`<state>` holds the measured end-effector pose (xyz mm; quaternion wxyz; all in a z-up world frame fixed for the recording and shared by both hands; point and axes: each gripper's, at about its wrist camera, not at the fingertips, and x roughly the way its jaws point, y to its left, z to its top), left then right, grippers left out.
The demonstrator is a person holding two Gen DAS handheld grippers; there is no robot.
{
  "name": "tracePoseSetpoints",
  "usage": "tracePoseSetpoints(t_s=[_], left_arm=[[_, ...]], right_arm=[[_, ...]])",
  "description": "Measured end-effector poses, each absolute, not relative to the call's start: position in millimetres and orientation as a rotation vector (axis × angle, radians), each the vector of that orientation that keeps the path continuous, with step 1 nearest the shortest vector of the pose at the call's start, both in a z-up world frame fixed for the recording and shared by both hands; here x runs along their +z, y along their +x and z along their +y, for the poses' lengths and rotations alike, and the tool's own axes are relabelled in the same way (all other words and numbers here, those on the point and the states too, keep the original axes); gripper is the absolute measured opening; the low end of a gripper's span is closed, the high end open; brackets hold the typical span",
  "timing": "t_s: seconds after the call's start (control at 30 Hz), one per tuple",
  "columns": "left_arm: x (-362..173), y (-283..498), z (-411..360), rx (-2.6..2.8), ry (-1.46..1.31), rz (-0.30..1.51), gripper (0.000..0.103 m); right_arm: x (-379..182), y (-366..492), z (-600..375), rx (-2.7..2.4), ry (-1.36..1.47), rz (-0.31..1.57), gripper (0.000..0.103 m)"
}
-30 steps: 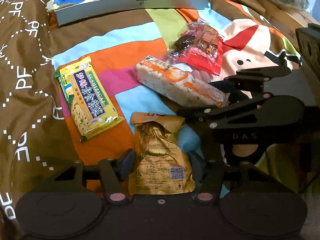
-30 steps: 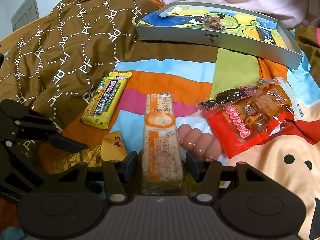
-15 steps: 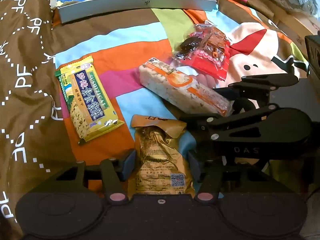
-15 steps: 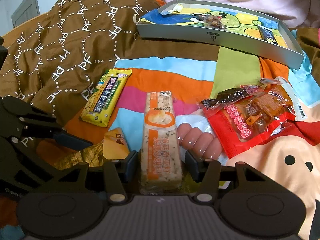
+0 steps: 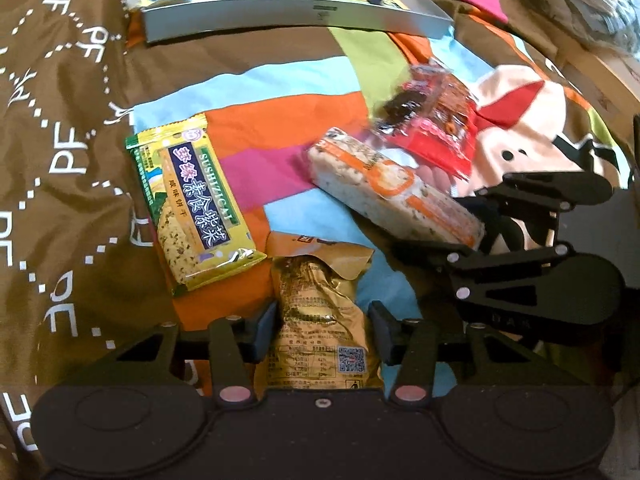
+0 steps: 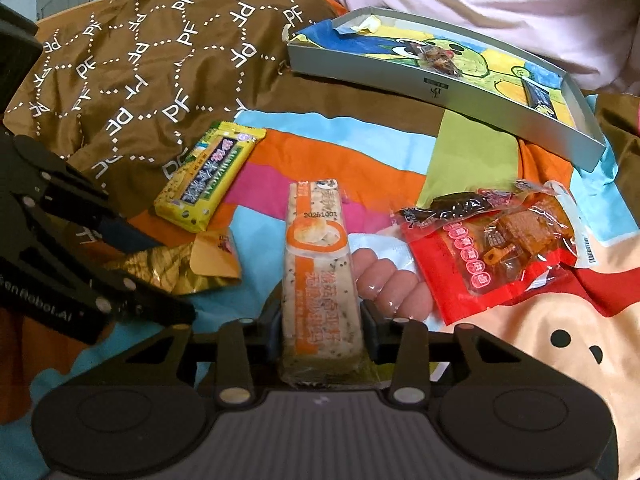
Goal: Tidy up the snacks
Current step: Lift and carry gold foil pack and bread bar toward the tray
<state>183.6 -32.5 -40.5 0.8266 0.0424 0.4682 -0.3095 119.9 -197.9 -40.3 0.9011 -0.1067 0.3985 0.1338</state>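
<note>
A gold foil pouch (image 5: 320,312) lies on the patchwork bedspread between the jaws of my left gripper (image 5: 322,328). Those jaws are closing and the pads touch the pouch's two sides. My right gripper (image 6: 322,332) is also closing, its pads pressed on the near end of a long white-and-orange rice bar (image 6: 320,280). That bar (image 5: 384,196) lies just right of the gold pouch (image 6: 208,264). A yellow-green cracker pack (image 5: 192,208) lies to the left. At the far side a grey tray (image 6: 420,80) holds a dark snack and a dark blue pack.
A red clear-fronted snack pack (image 6: 492,248) lies right of the bar, partly over a pack of pink sausages (image 6: 384,284). A brown quilt with white letters (image 6: 120,80) is bunched at the left. The two grippers work side by side, close together. A pale pink pillow lies behind the tray.
Both pairs of jaws have drawn in onto their packs, the left on the gold pouch and the right on the rice bar. The packs themselves have not moved.
</note>
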Motion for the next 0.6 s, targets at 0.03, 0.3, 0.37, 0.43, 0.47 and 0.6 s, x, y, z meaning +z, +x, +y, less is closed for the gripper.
tracePoseSetpoints(t_s=[0.03,0.3,0.37,0.43,0.47,0.6], left_arm=[[-41.2,183.8,-32.1,-0.651,0.085,0.991,0.051],[-42.8,177.8,-45.3,-0.557,0.103,0.948,0.050],[-42.0,175.7,-52.2,-0.546,0.138,0.929,0.050],[-41.0,175.9,-55.5,-0.532,0.135,0.926,0.049],[-40.5,176.6,-57.2,-0.522,0.123,0.929,0.049],[-38.6,175.9,-61.3,-0.497,0.115,0.922,0.049]], right_arm=[[-41.6,120.7,-197.2,0.274,-0.225,0.823,0.046],[-43.3,116.6,-186.9,0.260,-0.295,0.794,0.042],[-42.4,113.5,-182.7,0.249,-0.331,0.770,0.041],[-42.6,108.7,-176.7,0.229,-0.405,0.730,0.040],[-43.2,106.2,-173.2,0.213,-0.455,0.706,0.040],[-45.7,100.1,-167.9,0.172,-0.584,0.639,0.039]])
